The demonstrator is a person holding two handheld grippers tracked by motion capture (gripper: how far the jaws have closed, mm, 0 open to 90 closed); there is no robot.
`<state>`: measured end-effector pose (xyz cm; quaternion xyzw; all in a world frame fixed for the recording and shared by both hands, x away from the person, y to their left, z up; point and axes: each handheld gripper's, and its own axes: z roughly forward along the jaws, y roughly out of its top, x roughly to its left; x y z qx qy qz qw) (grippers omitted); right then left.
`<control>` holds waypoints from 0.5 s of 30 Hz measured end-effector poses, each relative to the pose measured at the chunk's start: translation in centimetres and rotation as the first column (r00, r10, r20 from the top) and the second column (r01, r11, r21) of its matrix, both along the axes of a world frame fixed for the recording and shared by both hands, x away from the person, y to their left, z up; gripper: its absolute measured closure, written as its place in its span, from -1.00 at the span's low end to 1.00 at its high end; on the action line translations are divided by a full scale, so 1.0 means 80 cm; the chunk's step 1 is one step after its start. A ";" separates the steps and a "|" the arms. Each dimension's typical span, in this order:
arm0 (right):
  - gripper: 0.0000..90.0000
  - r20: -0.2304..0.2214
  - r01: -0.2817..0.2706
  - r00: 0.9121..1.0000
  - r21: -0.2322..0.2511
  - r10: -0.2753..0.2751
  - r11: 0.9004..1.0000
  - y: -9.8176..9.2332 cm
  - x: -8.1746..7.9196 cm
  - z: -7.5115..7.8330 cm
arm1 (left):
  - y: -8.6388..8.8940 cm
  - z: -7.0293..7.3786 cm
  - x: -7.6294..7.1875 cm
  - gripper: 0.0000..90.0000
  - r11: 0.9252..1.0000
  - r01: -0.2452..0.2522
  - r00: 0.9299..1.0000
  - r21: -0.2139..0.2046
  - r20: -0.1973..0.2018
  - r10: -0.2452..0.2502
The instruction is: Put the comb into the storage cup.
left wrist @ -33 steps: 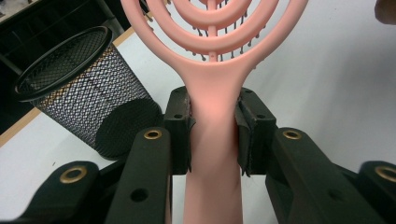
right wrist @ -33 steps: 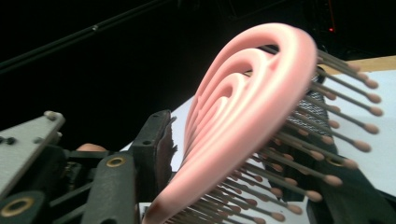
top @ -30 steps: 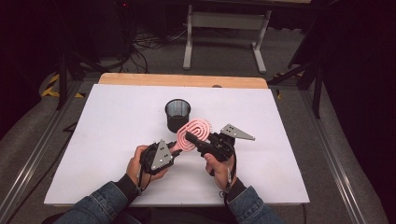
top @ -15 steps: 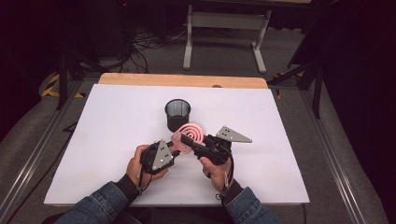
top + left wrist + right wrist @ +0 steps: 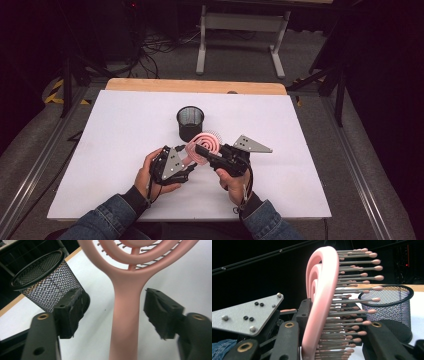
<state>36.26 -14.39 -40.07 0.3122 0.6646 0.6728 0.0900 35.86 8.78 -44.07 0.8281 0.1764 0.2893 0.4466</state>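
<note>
The hairbrush (image 5: 202,145) is clamped by the right gripper (image 5: 329,340); the left gripper (image 5: 113,312) fingers have just been opened off its handle, completing the handover beside the mesh cup (image 5: 190,121).

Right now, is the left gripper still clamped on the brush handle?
No: open. The left gripper's jaws have just been opening; a gap shows either side of the pink brush handle. The right gripper holds the head.

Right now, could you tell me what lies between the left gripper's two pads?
The pink brush's handle runs up between the pads, with a gap on each side, so neither touches it; the left gripper view shows this.
</note>
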 end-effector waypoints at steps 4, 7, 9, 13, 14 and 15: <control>0.39 0.012 0.006 1.000 -0.006 -0.006 1.000 -0.004 -0.001 0.002 | 0.002 0.000 0.001 -0.48 0.999 0.021 0.999 -0.038 -0.030 -0.023; 0.39 0.016 0.006 1.000 -0.011 -0.006 1.000 -0.005 -0.001 0.003 | 0.002 0.000 0.003 -0.60 0.998 0.043 0.997 -0.036 -0.055 -0.045; 0.39 0.031 0.003 1.000 -0.027 -0.002 1.000 -0.006 -0.003 0.005 | 0.002 -0.001 0.003 -0.70 0.997 0.062 0.996 -0.037 -0.066 -0.064; 0.39 0.043 0.006 0.999 -0.038 -0.004 0.999 -0.007 -0.004 0.007 | 0.003 0.000 0.003 -0.79 0.996 0.078 0.994 -0.043 -0.068 -0.081; 0.39 0.043 0.006 0.999 -0.038 -0.004 0.999 -0.007 -0.004 0.007 | 0.003 0.000 0.003 -0.80 0.996 0.078 0.994 -0.043 -0.068 -0.081; 0.39 0.048 0.009 0.999 -0.043 -0.007 0.999 -0.008 -0.004 0.007 | 0.003 0.000 0.003 -0.80 0.995 0.083 0.994 -0.047 -0.069 -0.087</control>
